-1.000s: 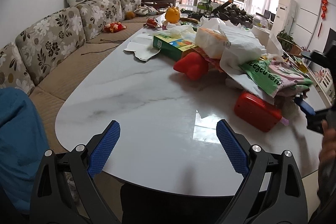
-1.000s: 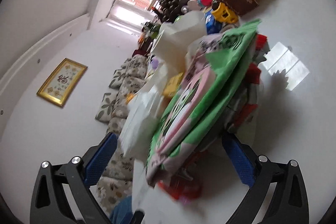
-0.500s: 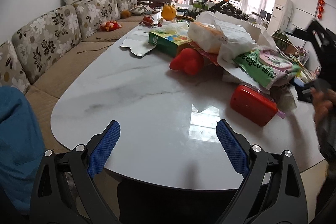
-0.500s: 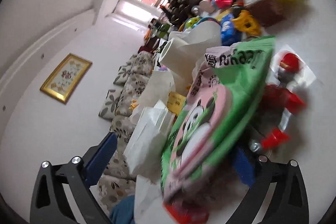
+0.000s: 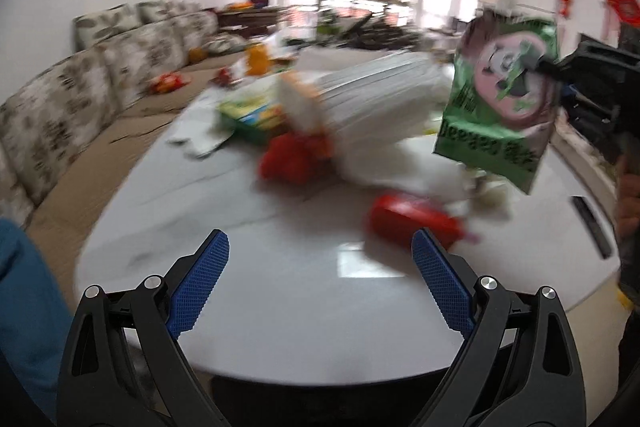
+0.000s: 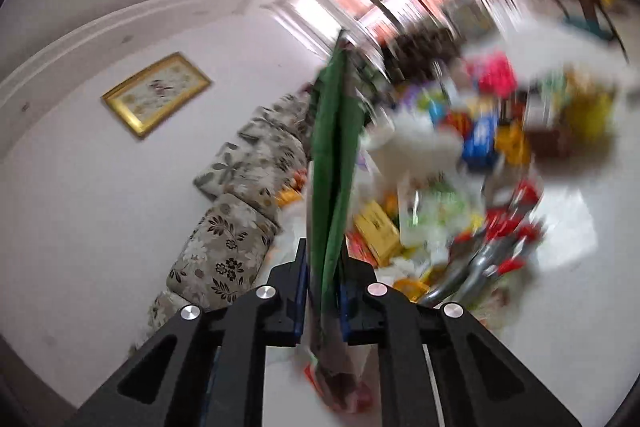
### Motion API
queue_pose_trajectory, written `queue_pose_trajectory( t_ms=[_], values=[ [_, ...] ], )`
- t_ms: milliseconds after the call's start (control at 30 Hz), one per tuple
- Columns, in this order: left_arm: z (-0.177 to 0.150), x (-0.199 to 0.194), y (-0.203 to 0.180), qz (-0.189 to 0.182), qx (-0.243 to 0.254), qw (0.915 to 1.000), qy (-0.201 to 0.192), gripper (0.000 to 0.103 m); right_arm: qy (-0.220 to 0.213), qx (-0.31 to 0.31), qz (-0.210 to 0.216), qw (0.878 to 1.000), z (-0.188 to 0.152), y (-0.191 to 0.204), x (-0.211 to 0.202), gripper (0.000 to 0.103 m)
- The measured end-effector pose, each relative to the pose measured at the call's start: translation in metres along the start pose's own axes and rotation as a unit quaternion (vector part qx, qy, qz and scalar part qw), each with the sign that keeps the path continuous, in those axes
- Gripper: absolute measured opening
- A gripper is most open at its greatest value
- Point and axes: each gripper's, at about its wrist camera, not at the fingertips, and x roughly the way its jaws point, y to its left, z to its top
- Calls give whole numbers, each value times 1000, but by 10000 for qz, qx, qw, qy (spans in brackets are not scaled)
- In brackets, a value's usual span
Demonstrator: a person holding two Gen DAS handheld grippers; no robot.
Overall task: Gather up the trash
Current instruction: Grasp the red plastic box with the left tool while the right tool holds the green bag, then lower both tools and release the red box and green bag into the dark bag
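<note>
Table [image 5: 280,291]: white, glossy, faintly veined top with a rounded near edge. The near part is bare and reflects a window patch; the far part is heaped with clutter. The view is motion-blurred.

Sofa [image 5: 80,95]: long, floral-print cushions over a tan seat, running along the table's left edge toward the windows. A narrow gap separates seat and table rim.

Clutter on table: a red box [image 5: 412,223], rounded and shiny, lies nearest the bare zone; a soft red lump [image 5: 288,163] sits behind it; a large white bag [image 5: 376,107], crumpled and pleated, tops the pile; a green carton [image 5: 252,115] lies flat at the left of the pile. Small items further back are too blurred to name.

Bag [image 5: 500,107]: flat green foil pouch with a pink round panda print and dark lettering along its lower band. It hangs in the air above the table's right side, clear of the pile, its lower corner pointing down.

Right gripper [image 6: 324,291]: black frame, blue ribbed pads. Its jaws have just been closing and now stand nearly together, pinching the bag, which is seen edge-on as a thin green sheet between the pads in the right wrist view. In the left wrist view it enters from the right edge, meeting the bag at its upper right.

Left gripper [image 5: 320,267]: same build, jaws spread wide, nothing between them, poised over the bare near part of the table.

Sleeve [image 5: 24,307]: blue cloth at the lower left edge.
</note>
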Motion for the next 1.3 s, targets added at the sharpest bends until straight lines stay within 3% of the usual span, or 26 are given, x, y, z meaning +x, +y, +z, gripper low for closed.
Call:
queue_pose_trajectory(
  t_ms=[100, 167, 267, 333, 467, 500, 533, 567, 733, 833, 867, 933, 1000, 1133, 1233, 1267, 1300],
  values=[
    [-1, 10, -23, -296, 284, 9992, 9, 90, -372, -619, -294, 9970, 3, 10, -58, 12],
    [-2, 25, -41, -367, 435, 9980, 257, 90, -577, -1013, -636, 9912, -2, 12, -98, 12],
    [-1, 46, -58, -410, 13, 9970, 656, 90, -652, -1291, -993, 9845, -13, 5, -129, 12],
    [0, 59, -65, -215, -351, 9961, 779, 90, -631, -1341, -1115, 9827, -21, -6, -145, 12],
    [-2, 90, -72, 781, -938, 9877, 976, 88, -526, -1226, -1034, 9857, -28, -31, -155, 12],
    [-2, 91, -73, 1093, -916, 9863, 834, 65, -505, -1195, -982, 9867, -30, -34, -157, 12],
    [-1, 91, -73, 1155, -853, 9870, 727, 48, -476, -1203, -934, 9872, -32, -34, -158, 13],
    [0, 91, -71, 1054, -866, 9880, 721, 42, -434, -1207, -852, 9881, -33, -37, -157, 13],
    [-6, 59, -50, 316, -720, 9941, 744, 34, -137, -1377, -598, 9886, -48, -22, -138, 13],
    [-14, 7, -55, -213, -6, 9987, 458, 30, 386, -1591, -155, 9864, -66, -3, -128, 13],
    [-24, -17, -62, -380, 436, 9977, 344, 30, 603, -1622, 29, 9849, -74, 1, -127, 13],
    [-44, -49, -64, -658, 1010, 9923, 283, 30, 1019, -1710, 315, 9795, -93, 8, -126, 13],
    [-75, -69, -60, -874, 1429, 9847, 481, 30, 1430, -1893, 375, 9707, -119, 15, -122, 13],
    [-126, -55, -54, -1135, 1795, 9701, 1173, 30, 2276, -2189, 140, 9487, -174, 13, -96, 13],
    [-167, -19, -52, -1169, 2080, 9557, 1721, 31, 2852, -2377, -153, 9284, -212, -5, -57, 13],
    [-181, 0, -51, -1122, 2135, 9505, 1958, 39, 3099, -2325, -227, 9216, -225, -17, -38, 16],
    [-191, 16, -49, -1052, 2210, 9461, 2121, 62, 3288, -2221, -273, 9175, -236, -27, -25, 17]
  ],
)
